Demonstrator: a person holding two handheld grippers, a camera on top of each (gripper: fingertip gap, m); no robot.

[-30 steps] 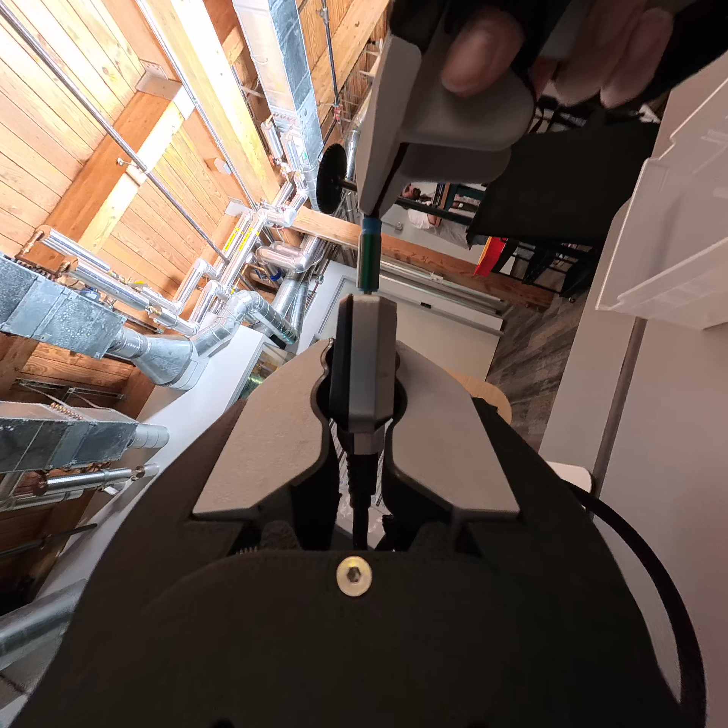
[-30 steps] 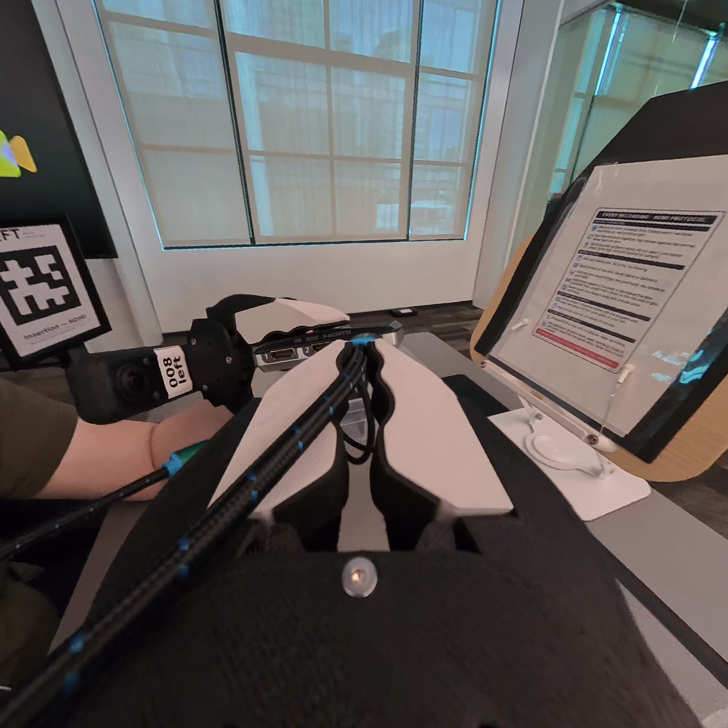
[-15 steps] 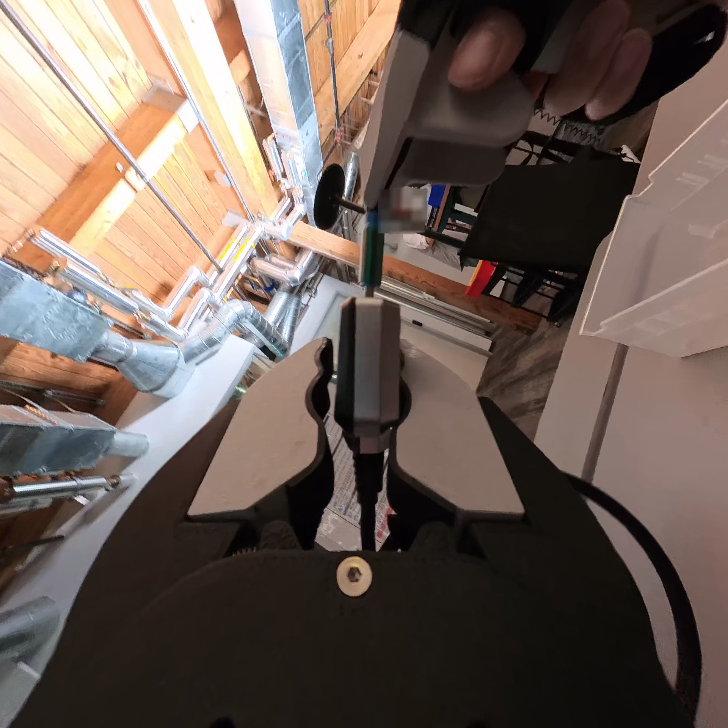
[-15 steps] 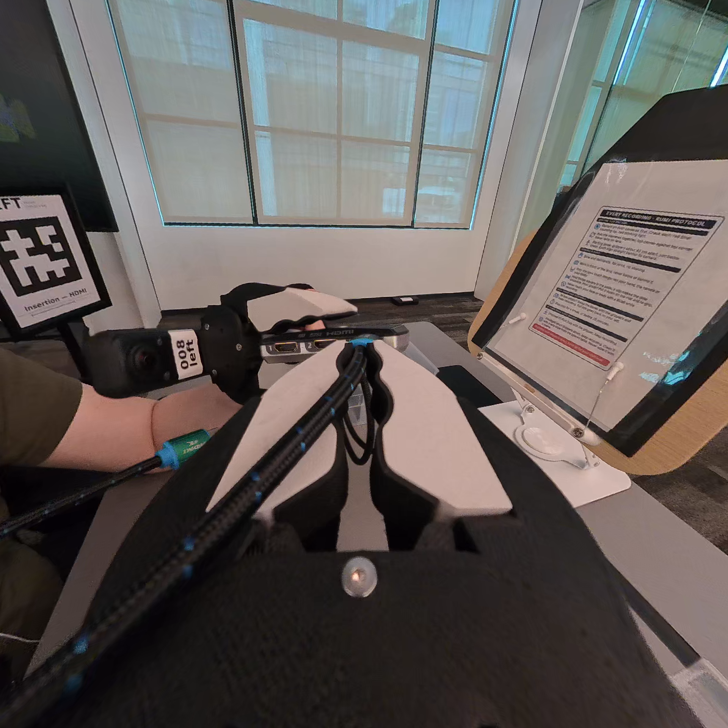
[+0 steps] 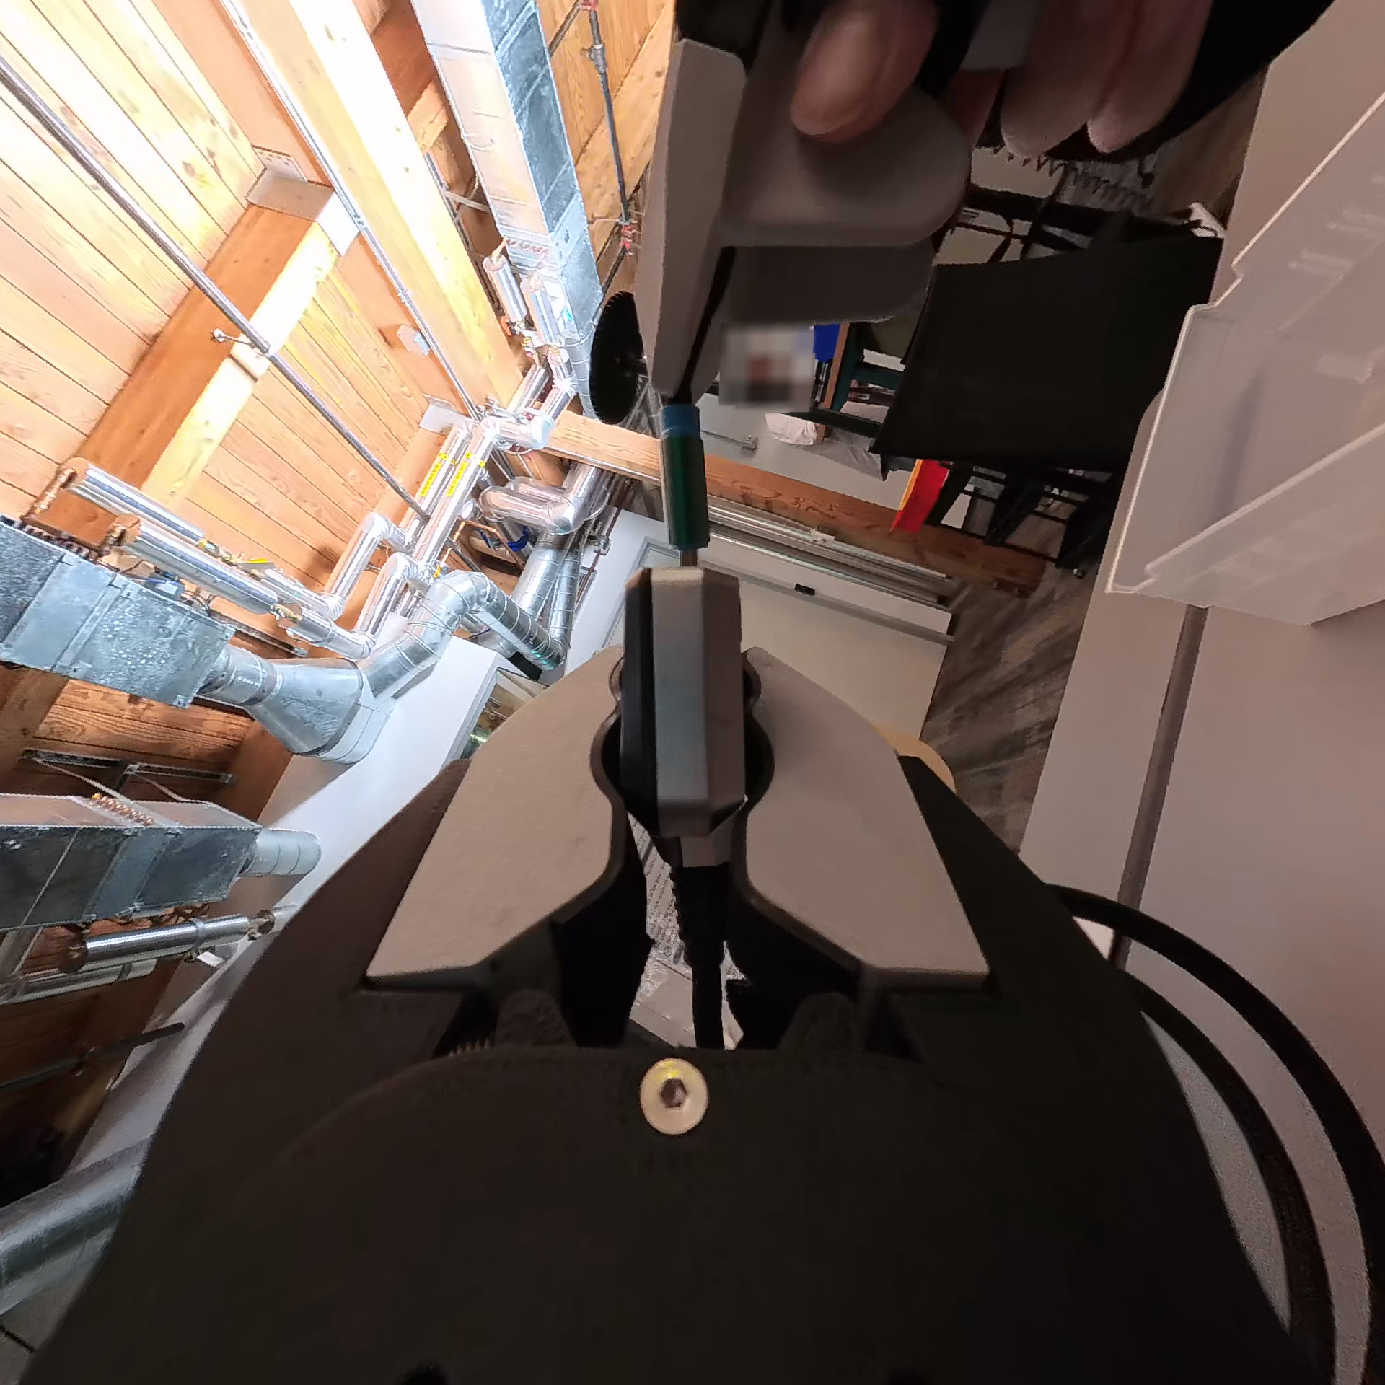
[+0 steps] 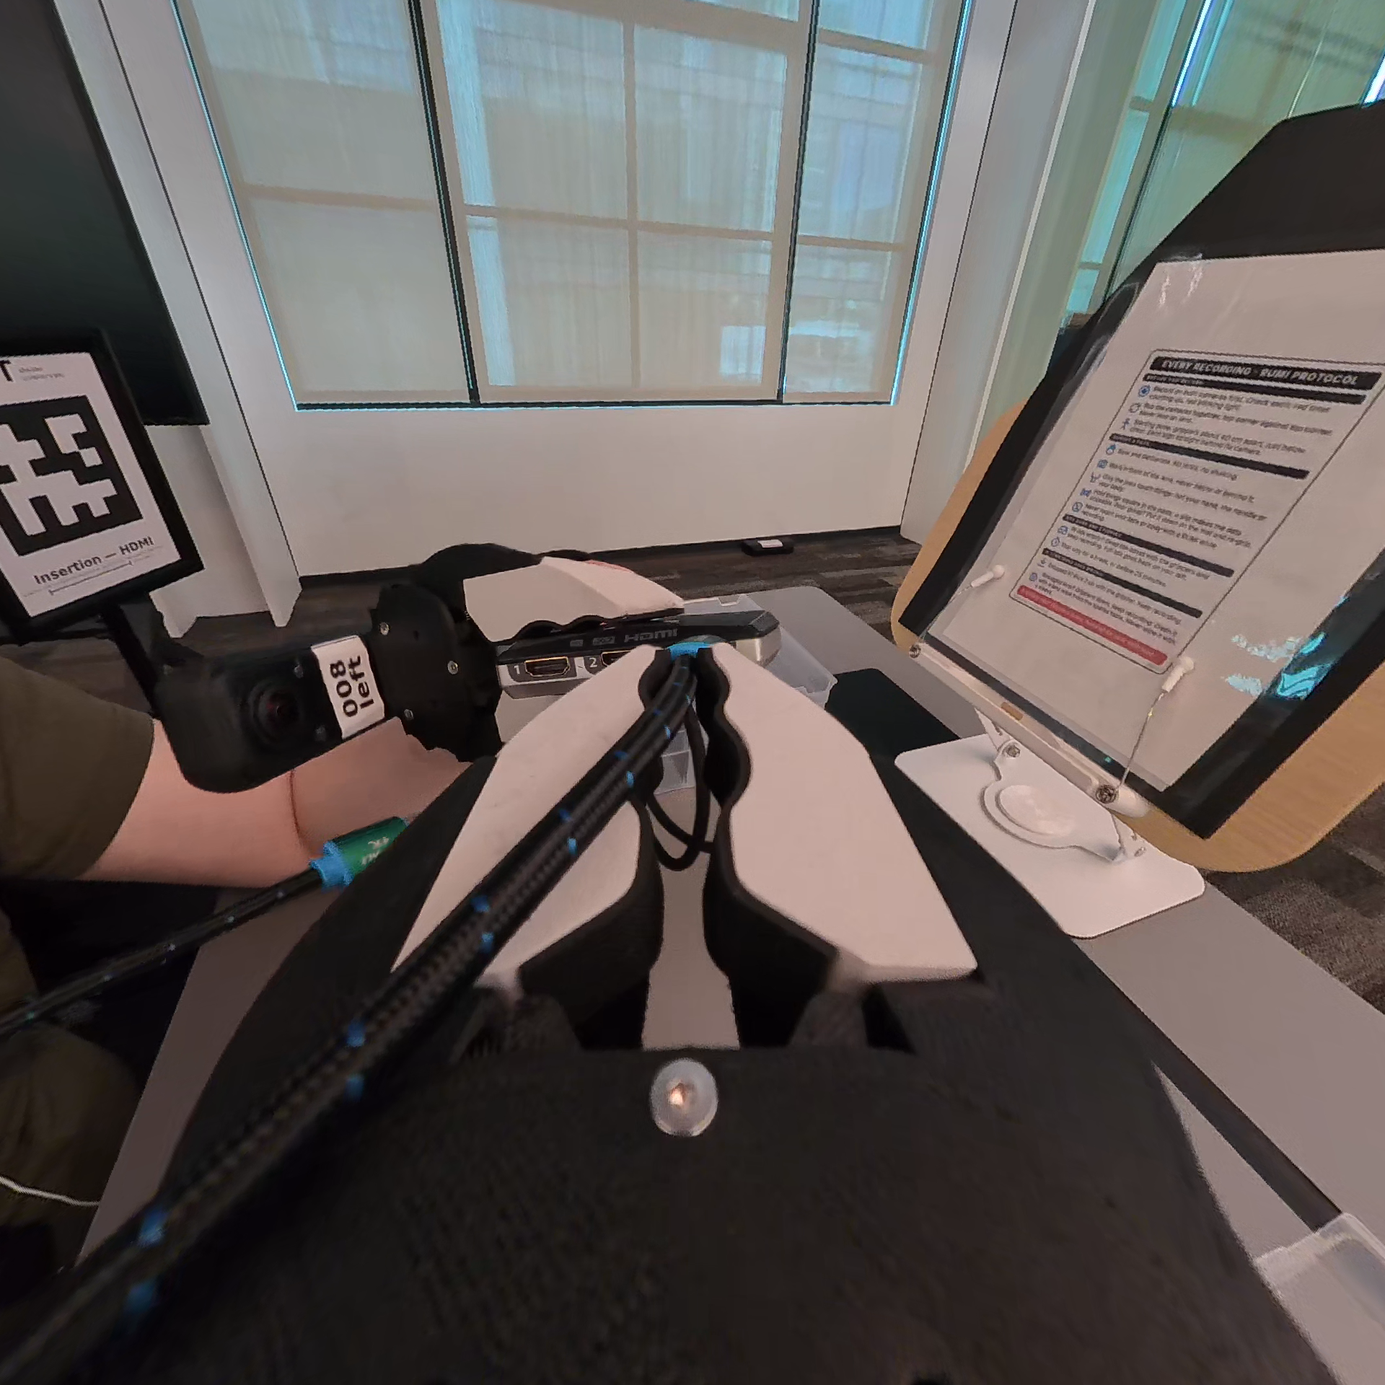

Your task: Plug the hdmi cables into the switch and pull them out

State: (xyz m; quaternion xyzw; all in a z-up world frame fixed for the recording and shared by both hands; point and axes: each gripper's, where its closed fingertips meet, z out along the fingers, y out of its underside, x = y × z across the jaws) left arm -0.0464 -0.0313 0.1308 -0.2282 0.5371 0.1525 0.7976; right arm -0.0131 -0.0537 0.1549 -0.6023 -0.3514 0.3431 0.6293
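The left tongs [image 5: 682, 719] are closed on the switch [image 5: 678, 704], holding it edge-on above the counter [image 6: 1199, 1049] with its port face turned toward the right tongs [image 6: 686, 659]. The right tongs are pinched shut on a braided cable [image 6: 480, 907] just behind its green plug [image 5: 686, 487], whose tip touches the switch's edge; whether it is seated in a port, going in or coming out cannot be told. In the right wrist view the port left of that plug [image 6: 547, 665] is bare, and a second green plug [image 6: 367, 843] lies loose below the left tongs, well apart from the switch. So the task looks at most partway done: one cable is at the switch, the other is unplugged, and nothing shows whether that one has had its turn.
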